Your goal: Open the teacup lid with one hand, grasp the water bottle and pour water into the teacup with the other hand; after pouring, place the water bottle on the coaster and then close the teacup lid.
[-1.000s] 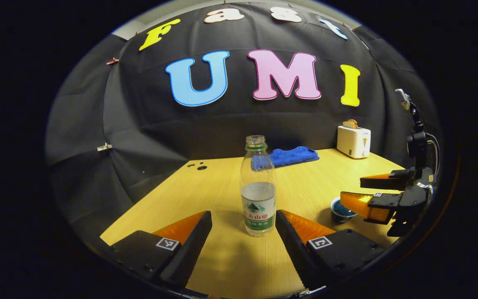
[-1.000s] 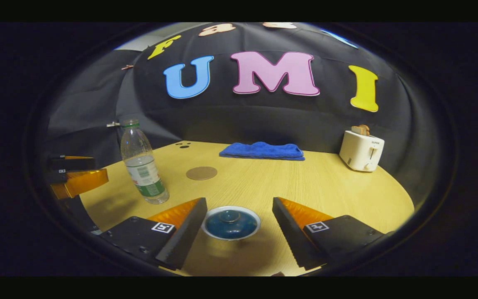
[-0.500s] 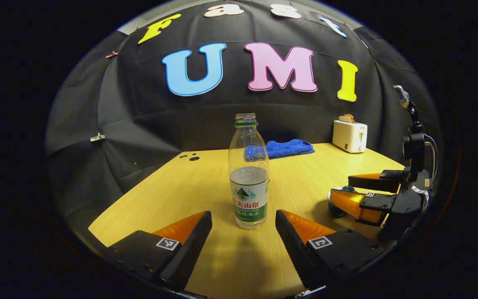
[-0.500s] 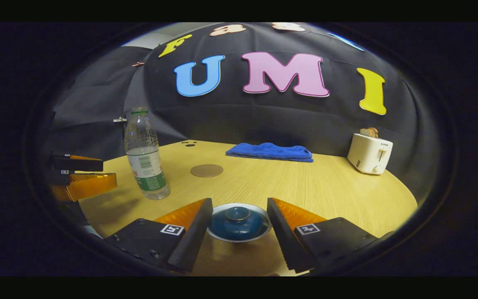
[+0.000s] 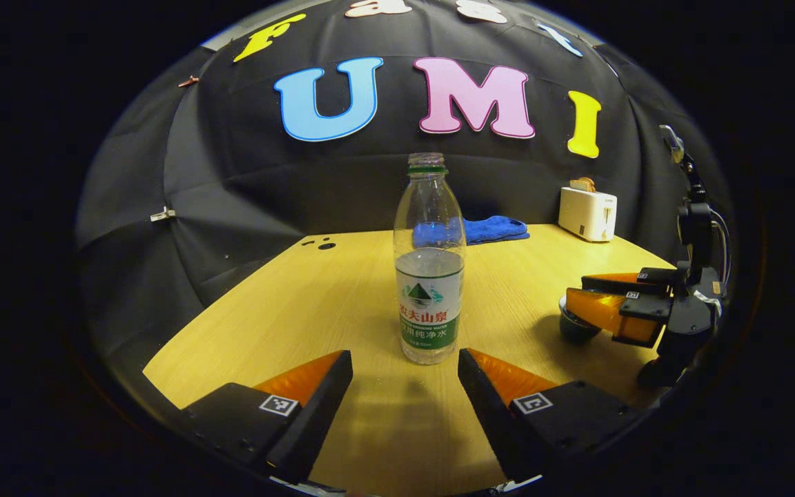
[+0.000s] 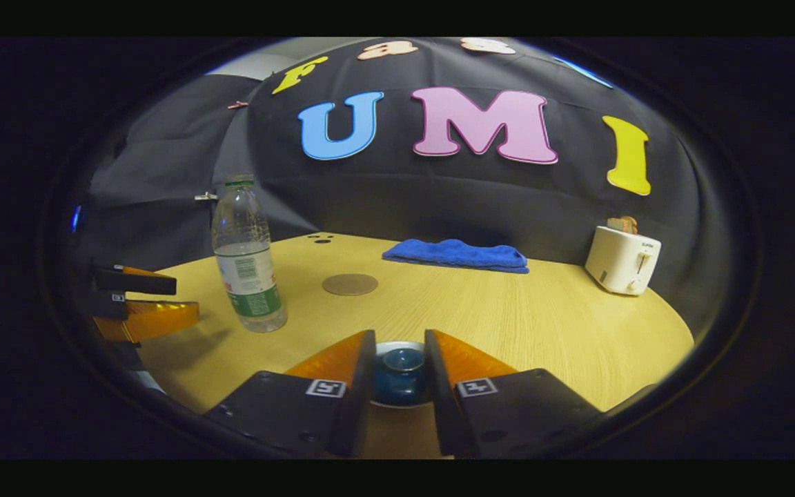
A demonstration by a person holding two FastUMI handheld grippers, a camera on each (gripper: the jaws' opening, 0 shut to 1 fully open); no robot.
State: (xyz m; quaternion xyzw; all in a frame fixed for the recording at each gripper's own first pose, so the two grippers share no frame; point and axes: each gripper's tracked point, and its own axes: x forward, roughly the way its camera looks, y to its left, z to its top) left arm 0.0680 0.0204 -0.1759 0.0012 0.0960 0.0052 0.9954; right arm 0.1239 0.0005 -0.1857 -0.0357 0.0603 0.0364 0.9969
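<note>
Right gripper [image 6: 400,359]: fingers drawn in close on either side of the knob of the teacup lid [image 6: 401,360]. Contact of both pads with the knob is not resolvable, so I cannot tell whether the grip is made. The lid sits on the teacup [image 5: 575,327] at the near edge of the table [image 6: 542,324]; in the left gripper view the same gripper straddles the cup from the side.

Left gripper [image 5: 404,376]: fingers spread wide, nothing between them. The water bottle [image 5: 429,269] stands upright just ahead of the tips, uncapped, roughly half full, not touched.

Farther out: coaster [image 6: 350,284] behind and to the right of the bottle in the right gripper view, bare. Blue cloth [image 6: 457,254] along the far edge, toaster [image 6: 622,261] at the far right corner.

Risks, as judged:
- Small rounded knob; an off-centre pinch may let the lid slip, or drag the cup on lift.
- Cup is close to the near table edge; a sideways tug could push it off.
- Open bottle, tall and narrow; a finger striking it before closing would tip it and spill.
- A hard squeeze could push water out of the neck.

Room: wide bare table between bottle, cup and coaster; clear path from bottle to coaster. The two grippers are near each other around the cup, so the pour needs care.
</note>
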